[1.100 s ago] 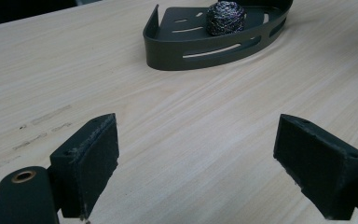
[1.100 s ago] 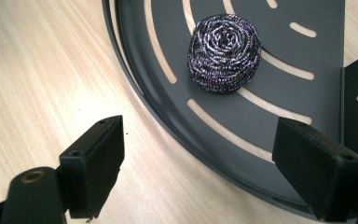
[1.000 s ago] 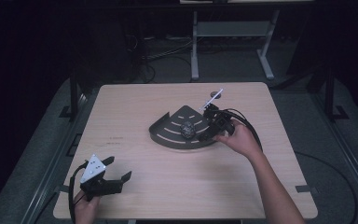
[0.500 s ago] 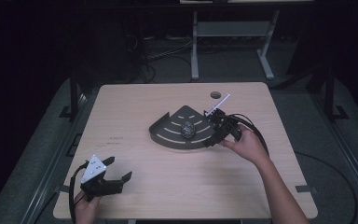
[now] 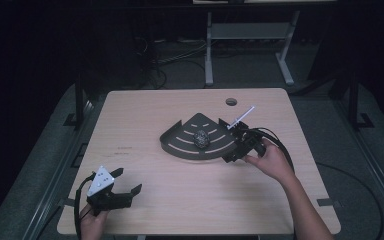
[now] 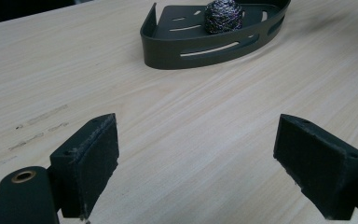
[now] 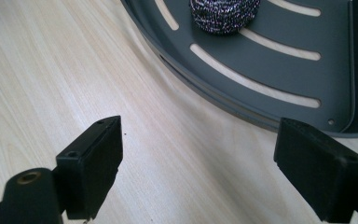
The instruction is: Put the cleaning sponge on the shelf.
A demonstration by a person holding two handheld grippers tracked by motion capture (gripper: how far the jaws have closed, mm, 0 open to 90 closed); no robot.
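A dark quarter-round slotted tray lies mid-table with a steel wool ball resting in it. My right gripper sits at the tray's right end, just off its curved rim. Its jaws have just been opening and now stand open, with only bare wood between them. The right gripper view shows that gripper low over the table, the tray and the ball just ahead. My left gripper rests open at the near left corner. From the left gripper, the tray and ball are far off.
The wooden table has a small round hole near its far edge. A metal stand and cables lie on the dark floor behind. Black cables trail from both grippers.
My right gripper has drawn back from over the tray toward the right and nearer side, and its jaws have widened. The ball stays in the tray. The left gripper has not moved.
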